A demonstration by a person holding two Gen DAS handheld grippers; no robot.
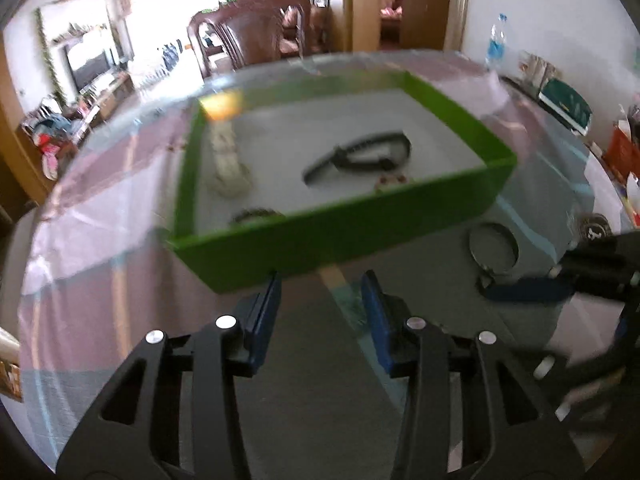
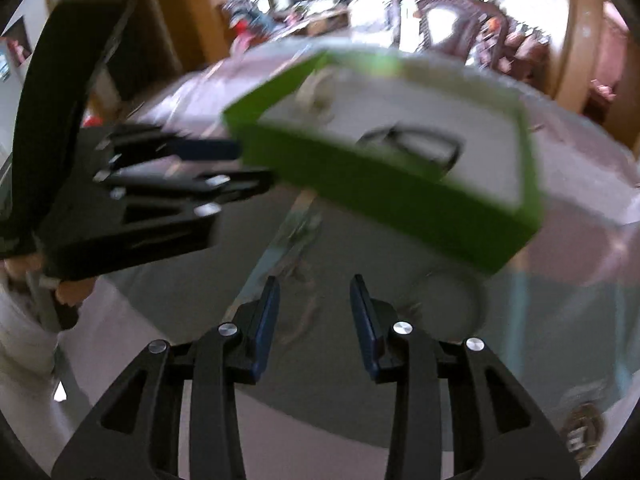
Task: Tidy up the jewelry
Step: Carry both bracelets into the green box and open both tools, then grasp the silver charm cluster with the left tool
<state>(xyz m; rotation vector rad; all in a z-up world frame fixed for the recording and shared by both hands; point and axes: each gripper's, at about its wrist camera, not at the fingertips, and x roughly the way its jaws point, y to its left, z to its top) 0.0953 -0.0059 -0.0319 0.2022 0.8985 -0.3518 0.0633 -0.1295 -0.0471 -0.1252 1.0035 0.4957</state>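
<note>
The green tray (image 1: 344, 236) on the bench (image 1: 100, 240) serves as the landmark. Inside it, toward its left wall, lies a pale bracelet (image 1: 229, 160); near its front-left corner a dark beaded band (image 1: 256, 214) peeks over the wall; at its middle sits a black strap (image 1: 360, 152), with a small reddish piece (image 1: 391, 179) just right of that. So much looks sorted. Still outside, in front of the tray's right corner, rests a thin ring bangle (image 1: 493, 251). The left hand-held gripper (image 1: 323, 292) stands released and empty before the tray's front wall; the right hand-held gripper (image 2: 314, 300), also released and empty, hangs near the bangle, which is probably the next pickup.
</note>
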